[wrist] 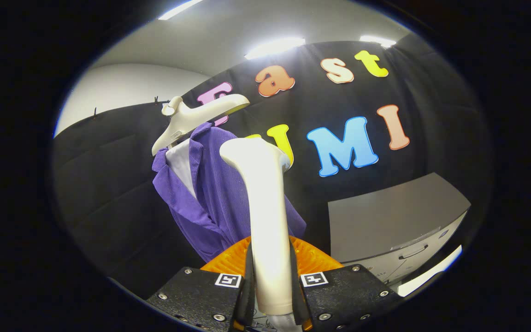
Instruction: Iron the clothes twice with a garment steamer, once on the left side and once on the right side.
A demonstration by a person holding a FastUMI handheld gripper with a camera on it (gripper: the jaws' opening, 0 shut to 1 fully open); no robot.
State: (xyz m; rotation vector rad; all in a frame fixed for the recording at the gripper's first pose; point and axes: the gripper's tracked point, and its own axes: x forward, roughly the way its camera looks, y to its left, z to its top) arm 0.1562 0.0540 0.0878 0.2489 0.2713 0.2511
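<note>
While the jaws pinch the steamer (265,216), its head sits near the purple shirt (215,198); both sides look undone.

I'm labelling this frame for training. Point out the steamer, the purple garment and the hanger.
steamer (268,216): gripper view, its handle, clamped between the fingers.
purple garment (219,198): gripper view, front panel.
hanger (191,117): gripper view, its arm.

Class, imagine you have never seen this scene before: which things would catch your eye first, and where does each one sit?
First comes the pale steamer handle, rising upright between the fingers of the gripper, which is shut on it. Just beyond it hangs a purple garment on a cream hanger against the black cloth wall. Off to the side of the garment stands a grey cabinet with a drawer handle.
</note>
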